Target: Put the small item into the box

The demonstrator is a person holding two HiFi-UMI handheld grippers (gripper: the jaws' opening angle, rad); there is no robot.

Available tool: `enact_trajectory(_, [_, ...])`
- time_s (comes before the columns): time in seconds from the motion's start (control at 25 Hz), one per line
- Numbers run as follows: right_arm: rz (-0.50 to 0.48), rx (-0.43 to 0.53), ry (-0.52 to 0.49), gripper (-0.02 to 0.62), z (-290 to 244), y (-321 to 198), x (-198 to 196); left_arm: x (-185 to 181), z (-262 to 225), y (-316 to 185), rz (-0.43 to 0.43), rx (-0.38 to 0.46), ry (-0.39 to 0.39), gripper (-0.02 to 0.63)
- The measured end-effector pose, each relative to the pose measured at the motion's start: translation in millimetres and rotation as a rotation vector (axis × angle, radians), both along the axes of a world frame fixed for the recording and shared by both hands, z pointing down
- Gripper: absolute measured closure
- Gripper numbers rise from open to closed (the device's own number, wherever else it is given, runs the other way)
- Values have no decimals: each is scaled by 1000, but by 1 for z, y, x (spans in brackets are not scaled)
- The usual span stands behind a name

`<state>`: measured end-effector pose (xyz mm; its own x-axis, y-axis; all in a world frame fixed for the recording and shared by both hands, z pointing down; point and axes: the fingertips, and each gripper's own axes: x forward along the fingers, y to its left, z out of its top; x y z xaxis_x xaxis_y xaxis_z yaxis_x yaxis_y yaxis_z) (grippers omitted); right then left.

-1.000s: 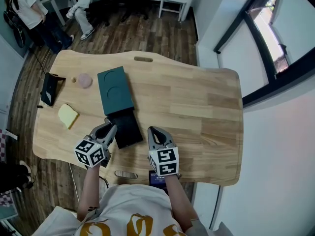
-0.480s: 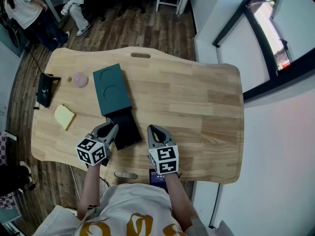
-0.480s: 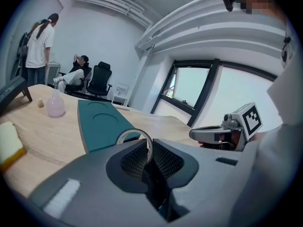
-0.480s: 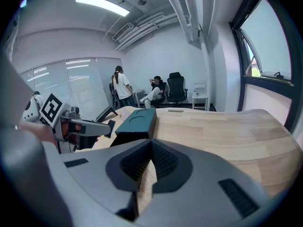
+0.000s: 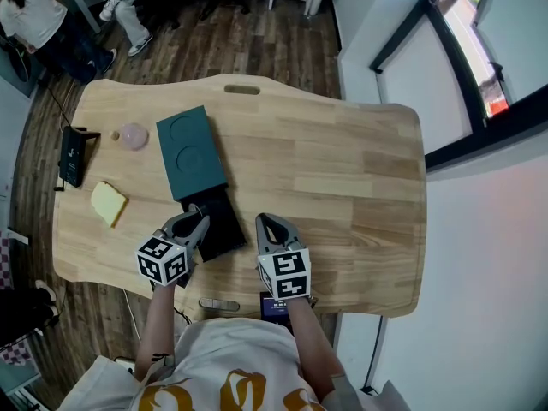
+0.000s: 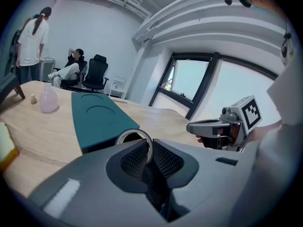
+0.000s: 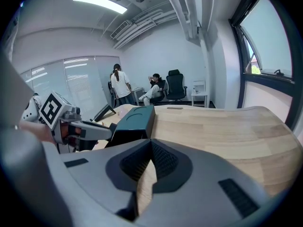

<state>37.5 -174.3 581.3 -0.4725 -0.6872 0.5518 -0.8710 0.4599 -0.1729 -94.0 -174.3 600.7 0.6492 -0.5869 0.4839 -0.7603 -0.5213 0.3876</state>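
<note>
Wooden table [image 5: 360, 187], contents listed from the left. A black stand [image 5: 68, 154], a pale pink object [image 5: 133, 135] and a yellow block [image 5: 109, 203] are set well apart from the work. Teal box [image 5: 190, 151], with its black tray [image 5: 224, 225] drawn out toward the person, is placed left of centre. Left gripper [image 5: 195, 223] is held at the tray's near-left edge, tongs pinched on a metal ring [image 6: 132, 131], the small item. Right gripper [image 5: 267, 225] is held just right of the tray, tongs pressed together, nothing gripped. Over the last second only a slight drift of the view is noted; both grippers are kept in place. The ring is judged not yet released into the tray.
</note>
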Motion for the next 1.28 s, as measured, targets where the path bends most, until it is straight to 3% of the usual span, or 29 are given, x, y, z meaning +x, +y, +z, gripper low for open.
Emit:
enact_trajectory(0.2, [0,-9,2,592,6,-2,1,4,12,0,26,-35,-38,565])
enact_trajectory(0.56, [1,-29,1,592,15,-5,3,11,40,6,85,-169,-116,565])
enact_trajectory(0.72, [-1,-34,2,591,17,-8,4,16,44,8,111,-183,-144,565])
enact_trajectory(1.28, [-1,-52,-1,591,25,-9,13,35,67,23,279,-315,-288,565])
